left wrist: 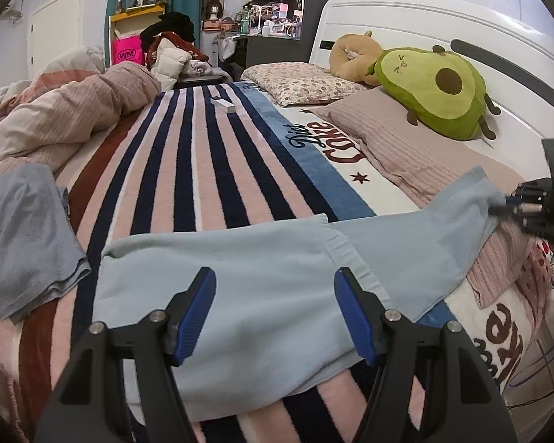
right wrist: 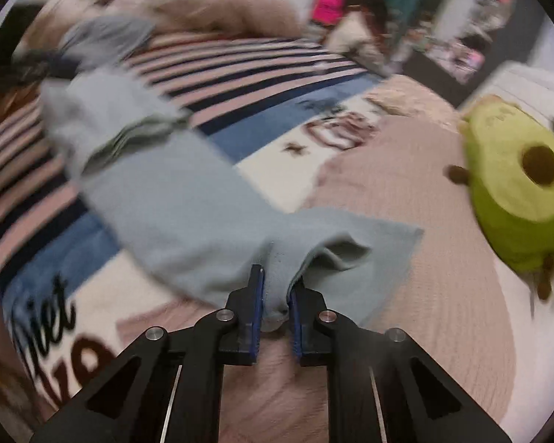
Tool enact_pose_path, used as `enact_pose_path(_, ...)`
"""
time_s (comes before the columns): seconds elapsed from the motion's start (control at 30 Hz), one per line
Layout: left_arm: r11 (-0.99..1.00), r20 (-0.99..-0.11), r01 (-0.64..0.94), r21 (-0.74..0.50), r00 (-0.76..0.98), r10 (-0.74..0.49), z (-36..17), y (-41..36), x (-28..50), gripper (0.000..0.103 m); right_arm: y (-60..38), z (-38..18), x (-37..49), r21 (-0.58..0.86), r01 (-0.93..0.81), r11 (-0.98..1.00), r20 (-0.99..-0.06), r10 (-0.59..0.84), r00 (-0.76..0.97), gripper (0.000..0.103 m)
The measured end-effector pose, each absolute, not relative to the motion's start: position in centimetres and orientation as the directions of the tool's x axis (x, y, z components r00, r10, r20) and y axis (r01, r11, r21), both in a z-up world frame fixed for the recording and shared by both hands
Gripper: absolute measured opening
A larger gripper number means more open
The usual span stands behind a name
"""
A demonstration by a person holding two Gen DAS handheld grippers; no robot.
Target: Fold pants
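Light blue pants [left wrist: 262,288] lie across the striped blanket [left wrist: 188,170] on the bed. My left gripper [left wrist: 275,288] is open, its blue pads hovering over the pants' near part, holding nothing. My right gripper [right wrist: 277,295] is shut on the far end of the pants [right wrist: 188,214], cloth pinched between its pads over the pink pillow [right wrist: 406,229]. The right gripper also shows in the left wrist view [left wrist: 524,203], at the right edge, holding that end slightly lifted. The right wrist view is blurred by motion.
A grey-blue folded garment [left wrist: 26,236] lies left on the bed. A bunched pink duvet [left wrist: 66,114] is behind it. An avocado plush [left wrist: 435,92], a tan plush [left wrist: 354,55] and pillows [left wrist: 299,85] line the headboard. A small white box [left wrist: 223,104] lies on the blanket.
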State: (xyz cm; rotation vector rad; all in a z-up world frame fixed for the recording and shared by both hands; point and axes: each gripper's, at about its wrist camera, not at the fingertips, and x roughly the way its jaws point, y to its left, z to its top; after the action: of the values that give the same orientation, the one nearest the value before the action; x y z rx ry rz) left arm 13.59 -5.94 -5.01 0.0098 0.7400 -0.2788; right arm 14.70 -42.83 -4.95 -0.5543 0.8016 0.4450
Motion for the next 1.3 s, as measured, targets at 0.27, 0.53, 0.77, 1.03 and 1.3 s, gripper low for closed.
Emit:
enact_pose_path(0.27,0.963,-0.663,0.252,-0.097,0.705,-0.251,-5.1,-5.5,13.4,0.063,-46.9,-3.8,17.2,-0.140,-0.276,0.951,-0.784,0.064,0.618,0.016)
enact_pose_path(0.53,0.971,-0.648,0.205,-0.126,0.724,-0.237,-5.5,-3.9,13.3,0.063,-46.4,-4.7,17.1,-0.100,-0.225,0.969,-0.793,0.059,0.607,0.061)
enact_pose_path(0.77,0.973,-0.621,0.183,-0.140,0.749,-0.230,-5.6,-2.3,12.5,0.063,-43.6,-5.0,17.7,-0.066,-0.268,0.961,-0.825,0.098,0.556,0.015)
enact_pose_path(1.03,0.971,-0.583,0.169,-0.169,0.777,-0.237,-5.4,0.5,11.5,0.066,-37.8,-2.9,17.8,0.124,-0.335,0.934,-0.809,0.291,0.511,0.012)
enact_pose_path(1.3,0.969,-0.564,0.158,-0.192,0.790,-0.241,-5.9,4.6,10.9,0.067,-26.3,-1.2,18.9,0.230,-0.470,0.852,-0.769,0.455,0.449,0.011)
